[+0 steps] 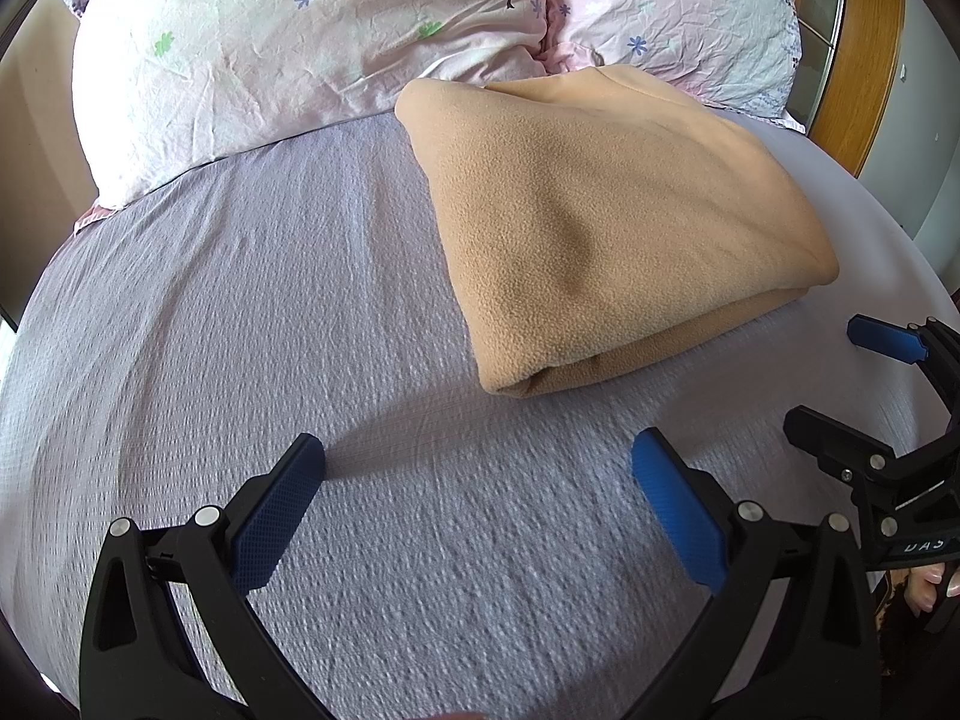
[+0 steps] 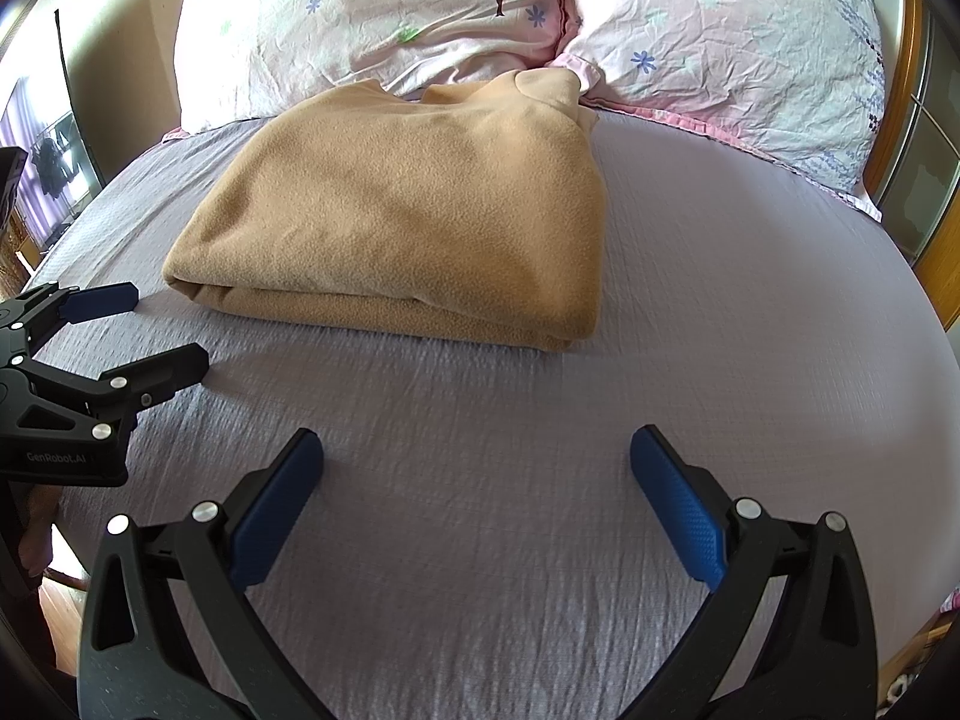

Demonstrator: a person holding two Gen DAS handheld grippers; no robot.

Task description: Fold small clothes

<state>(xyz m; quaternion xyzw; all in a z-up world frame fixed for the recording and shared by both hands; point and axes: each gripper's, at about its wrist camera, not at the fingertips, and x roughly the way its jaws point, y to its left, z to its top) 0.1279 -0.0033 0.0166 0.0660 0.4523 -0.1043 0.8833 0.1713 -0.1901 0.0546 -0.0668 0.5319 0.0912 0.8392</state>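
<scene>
A tan fleece garment [image 1: 612, 228] lies folded into a thick rectangle on the lilac bedsheet [image 1: 300, 330], its far end against the pillows. It also shows in the right wrist view [image 2: 408, 210]. My left gripper [image 1: 477, 456] is open and empty, hovering over bare sheet in front of the garment's near left corner. My right gripper [image 2: 477, 456] is open and empty, over the sheet in front of the garment's near edge. The right gripper shows at the right edge of the left wrist view [image 1: 840, 378], and the left gripper at the left edge of the right wrist view [image 2: 162, 330].
Two pink floral pillows [image 1: 288, 54] [image 2: 732, 42] lie at the head of the bed. A wooden headboard frame [image 1: 864, 60] stands at the far right. The bed's left edge [image 2: 66, 228] drops off toward the room beyond.
</scene>
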